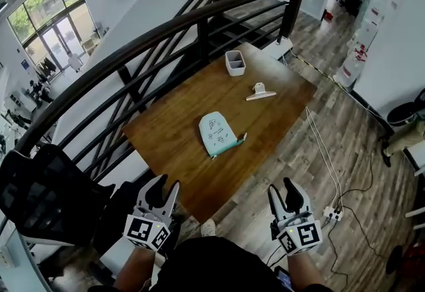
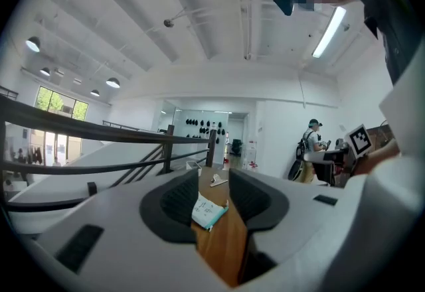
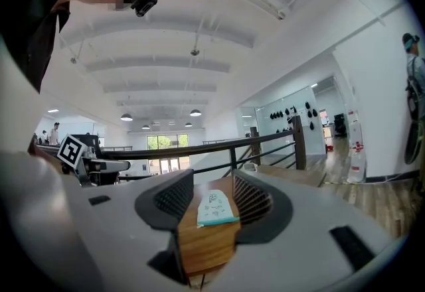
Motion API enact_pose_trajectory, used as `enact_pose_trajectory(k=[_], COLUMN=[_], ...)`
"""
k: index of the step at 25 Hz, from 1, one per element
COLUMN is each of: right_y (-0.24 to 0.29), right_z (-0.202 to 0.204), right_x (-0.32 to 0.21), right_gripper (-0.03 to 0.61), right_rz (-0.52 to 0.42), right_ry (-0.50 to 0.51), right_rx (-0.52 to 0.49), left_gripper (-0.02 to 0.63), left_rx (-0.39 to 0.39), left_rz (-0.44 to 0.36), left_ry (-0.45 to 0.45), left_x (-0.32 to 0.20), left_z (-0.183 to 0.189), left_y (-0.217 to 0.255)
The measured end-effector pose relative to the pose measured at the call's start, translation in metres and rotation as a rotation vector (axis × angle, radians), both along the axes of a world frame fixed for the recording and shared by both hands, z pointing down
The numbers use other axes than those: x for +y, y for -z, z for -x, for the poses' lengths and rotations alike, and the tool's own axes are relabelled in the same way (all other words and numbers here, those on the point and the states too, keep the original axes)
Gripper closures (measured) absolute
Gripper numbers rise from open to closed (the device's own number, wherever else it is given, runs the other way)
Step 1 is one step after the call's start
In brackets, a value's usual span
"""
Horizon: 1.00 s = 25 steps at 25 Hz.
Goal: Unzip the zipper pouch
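A small mint-green zipper pouch (image 1: 218, 134) lies flat near the middle of the wooden table (image 1: 172, 145), its zipper edge toward me. My left gripper (image 1: 163, 192) hovers off the table's near-left corner, jaws apart and empty. My right gripper (image 1: 284, 193) hangs off the near-right edge, also open with nothing between its fingers. Both are well short of the pouch. In the left gripper view the pouch (image 2: 209, 211) shows far off between the jaws; in the right gripper view the pouch (image 3: 216, 209) shows the same way.
A white rectangular container (image 1: 235, 62) stands at the table's far end, and a white clip-like item (image 1: 259, 92) lies beside it. A dark stair railing (image 1: 153, 38) runs along the table's left side. A power strip (image 1: 330, 214) and cables lie on the floor at right.
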State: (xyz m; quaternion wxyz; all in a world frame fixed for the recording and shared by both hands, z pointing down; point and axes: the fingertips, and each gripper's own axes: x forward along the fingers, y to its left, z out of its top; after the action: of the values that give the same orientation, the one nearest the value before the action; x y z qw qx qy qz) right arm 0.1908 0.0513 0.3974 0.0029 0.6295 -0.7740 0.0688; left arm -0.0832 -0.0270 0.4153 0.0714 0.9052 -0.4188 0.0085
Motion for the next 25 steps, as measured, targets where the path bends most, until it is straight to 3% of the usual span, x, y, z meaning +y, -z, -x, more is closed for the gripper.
enact_pose_trajectory(k=[8, 16, 20, 25], right_y=[-0.029, -0.081, -0.114, -0.134], right_z=[0.023, 0.044, 0.051, 0.055], right_x=[-0.044, -0.076, -0.095, -0.121], right_gripper=[0.417, 0.425, 0.428, 0.436], right_rz=[0.081, 0.23, 0.342, 0.36], right_ry=[0.023, 0.149, 0.235, 0.294], right_rx=[-0.014, 0.041, 0.128, 0.16], left_gripper=[0.471, 0.476, 0.477, 0.479], left_rx=[-0.049, -0.074, -0.097, -0.179], left_rz=[0.053, 0.131, 0.161, 0.178], left_ry=[-0.079, -0.085, -0.073, -0.112], left_x=[-0.04, -0.053, -0.059, -0.075], left_z=[-0.005, -0.009, -0.014, -0.024], left_y=[-0.032, -0.067, -0.083, -0.105])
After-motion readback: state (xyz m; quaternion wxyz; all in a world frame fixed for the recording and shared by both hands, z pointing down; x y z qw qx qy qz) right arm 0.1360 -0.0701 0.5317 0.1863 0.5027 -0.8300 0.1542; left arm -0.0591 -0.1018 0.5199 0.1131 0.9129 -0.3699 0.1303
